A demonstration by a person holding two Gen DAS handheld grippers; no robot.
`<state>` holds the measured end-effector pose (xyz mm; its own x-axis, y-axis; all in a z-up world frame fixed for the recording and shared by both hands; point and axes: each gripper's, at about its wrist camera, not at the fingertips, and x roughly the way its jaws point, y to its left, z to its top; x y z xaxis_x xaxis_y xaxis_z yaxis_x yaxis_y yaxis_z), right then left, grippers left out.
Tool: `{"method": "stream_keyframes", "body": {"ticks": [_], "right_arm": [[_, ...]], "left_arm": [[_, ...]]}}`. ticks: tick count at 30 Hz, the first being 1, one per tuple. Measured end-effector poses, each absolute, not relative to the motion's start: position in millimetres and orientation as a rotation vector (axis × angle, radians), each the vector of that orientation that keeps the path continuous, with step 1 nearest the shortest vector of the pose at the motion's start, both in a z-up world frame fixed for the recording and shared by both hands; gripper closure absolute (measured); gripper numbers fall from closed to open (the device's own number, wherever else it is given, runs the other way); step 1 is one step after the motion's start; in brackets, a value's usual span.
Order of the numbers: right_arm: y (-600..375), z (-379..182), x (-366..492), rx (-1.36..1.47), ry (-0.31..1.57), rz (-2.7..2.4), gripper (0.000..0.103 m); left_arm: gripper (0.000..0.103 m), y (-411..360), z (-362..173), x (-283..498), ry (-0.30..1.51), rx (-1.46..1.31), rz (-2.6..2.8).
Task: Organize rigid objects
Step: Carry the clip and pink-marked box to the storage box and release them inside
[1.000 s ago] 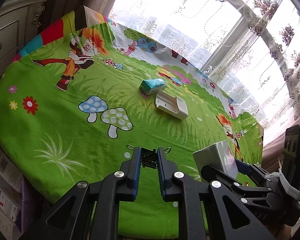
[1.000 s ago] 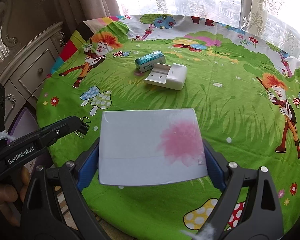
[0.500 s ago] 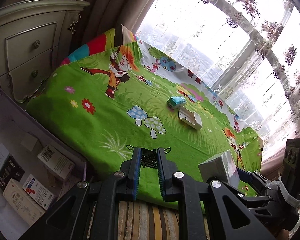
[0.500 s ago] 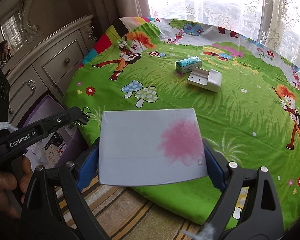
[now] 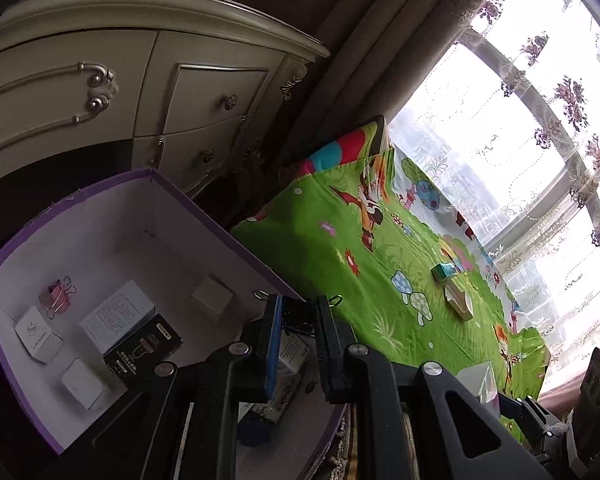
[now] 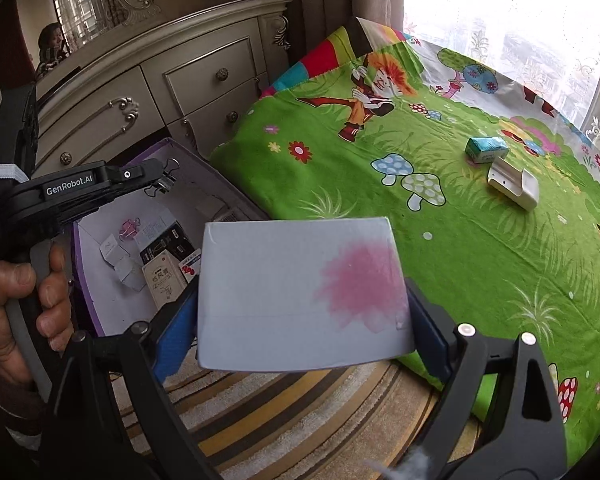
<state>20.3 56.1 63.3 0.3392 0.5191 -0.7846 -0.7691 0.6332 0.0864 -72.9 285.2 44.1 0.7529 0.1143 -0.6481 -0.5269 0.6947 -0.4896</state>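
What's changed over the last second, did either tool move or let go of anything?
Both tools swung off the bed toward the purple box on the floor, which was out of view a second ago. Nothing was let go: the left tool stays shut on a black binder clip, and the right tool still holds the white box. The teal box and white case haven't moved.
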Motion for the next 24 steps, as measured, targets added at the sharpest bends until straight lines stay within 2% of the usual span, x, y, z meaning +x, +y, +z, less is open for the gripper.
{"method": "stream_keyframes", "body": {"ticks": [11, 24], "right_arm": [[143, 50, -21, -0.488, 0.9, 0.996, 0.009], [199, 23, -51, -0.607, 0.944, 1.094, 0.009]], "left_arm": [[0.086, 354, 25, -118, 0.618, -0.798, 0.557], [0.086, 374, 1, -131, 0.645, -0.857, 0.604]]}}
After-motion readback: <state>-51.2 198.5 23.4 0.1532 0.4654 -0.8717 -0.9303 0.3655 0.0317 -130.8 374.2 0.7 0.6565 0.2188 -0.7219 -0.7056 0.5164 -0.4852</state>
